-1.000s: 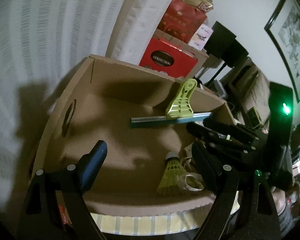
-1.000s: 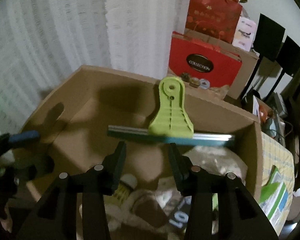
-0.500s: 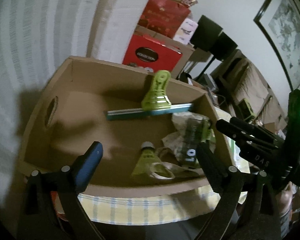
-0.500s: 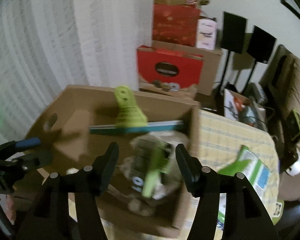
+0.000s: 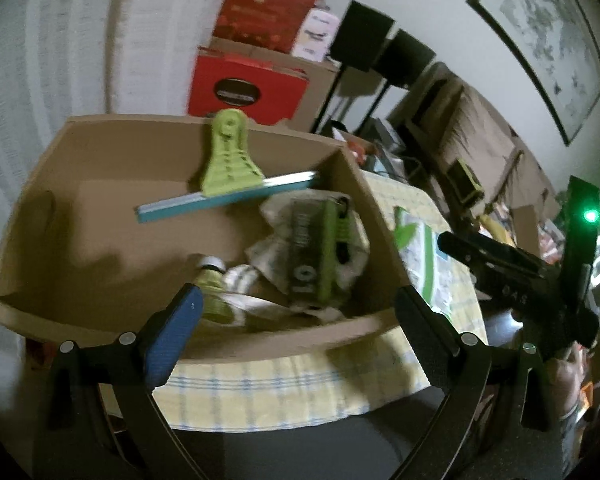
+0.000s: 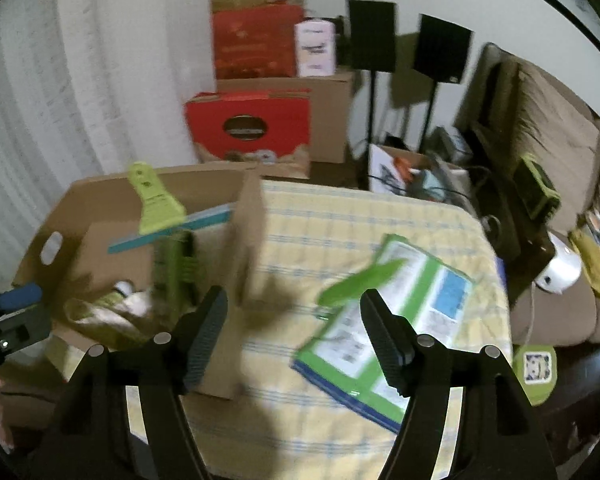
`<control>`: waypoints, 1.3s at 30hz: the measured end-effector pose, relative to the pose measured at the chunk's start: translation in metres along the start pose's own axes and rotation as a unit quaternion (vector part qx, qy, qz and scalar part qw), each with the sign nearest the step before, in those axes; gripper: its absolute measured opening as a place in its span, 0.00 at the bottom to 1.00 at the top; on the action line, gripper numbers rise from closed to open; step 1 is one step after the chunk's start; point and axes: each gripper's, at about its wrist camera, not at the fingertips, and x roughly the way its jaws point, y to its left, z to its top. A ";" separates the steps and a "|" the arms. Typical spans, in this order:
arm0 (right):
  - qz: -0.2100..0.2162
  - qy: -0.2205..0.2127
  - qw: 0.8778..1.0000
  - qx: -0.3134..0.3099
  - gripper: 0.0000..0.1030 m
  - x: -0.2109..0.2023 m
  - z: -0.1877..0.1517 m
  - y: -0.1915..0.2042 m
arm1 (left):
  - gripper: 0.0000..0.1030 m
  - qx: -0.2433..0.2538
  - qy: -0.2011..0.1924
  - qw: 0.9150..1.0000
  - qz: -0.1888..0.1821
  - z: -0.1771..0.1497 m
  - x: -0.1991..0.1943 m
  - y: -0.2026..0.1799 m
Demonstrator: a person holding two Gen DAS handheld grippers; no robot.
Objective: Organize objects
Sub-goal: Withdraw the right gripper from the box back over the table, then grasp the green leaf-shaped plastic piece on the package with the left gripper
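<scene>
Cardboard box [image 5: 100, 240] at worktop [image 6: 340, 232] left edge holds lime squeegee [image 5: 228, 164] propped on far wall, shuttlecock [image 5: 212, 276], crumpled bag. Green-bordered booklet [image 6: 400, 320] flat on open cloth, right of box. Left tool [image 5: 296, 320] & right tool [image 6: 294, 328] both spread, empty.

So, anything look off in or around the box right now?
The green squeegee is propped tilted against the cardboard box back wall, not lying flat. A green booklet lies askew on the tablecloth outside.
</scene>
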 end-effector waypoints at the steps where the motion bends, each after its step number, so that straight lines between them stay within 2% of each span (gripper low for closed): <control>1: -0.005 -0.001 1.000 0.006 0.69 -0.002 -0.002 -0.007 | 0.93 0.005 0.002 1.000 -0.006 -0.002 0.002 -0.008; 9: -0.023 0.005 0.998 0.054 0.69 -0.005 -0.016 -0.067 | 0.93 0.041 0.021 0.999 -0.025 -0.010 0.023 -0.053; 16: -0.052 0.011 0.996 0.077 0.69 -0.005 -0.030 -0.104 | 0.93 0.078 0.025 0.996 -0.027 -0.002 0.039 -0.090; 25: -0.047 0.038 0.991 0.116 0.67 0.012 -0.050 -0.142 | 0.93 0.109 0.046 0.991 -0.055 0.001 0.070 -0.138; 28: -0.044 0.044 0.990 0.124 0.66 0.016 -0.056 -0.147 | 0.93 0.119 0.059 0.990 -0.055 0.009 0.087 -0.153; 34: -0.034 0.051 0.989 0.136 0.63 0.022 -0.064 -0.158 | 0.92 0.148 0.085 0.985 -0.030 0.033 0.119 -0.177; 39: -0.022 0.049 0.988 0.142 0.63 0.024 -0.066 -0.166 | 0.92 0.155 0.138 0.977 -0.041 0.051 0.158 -0.190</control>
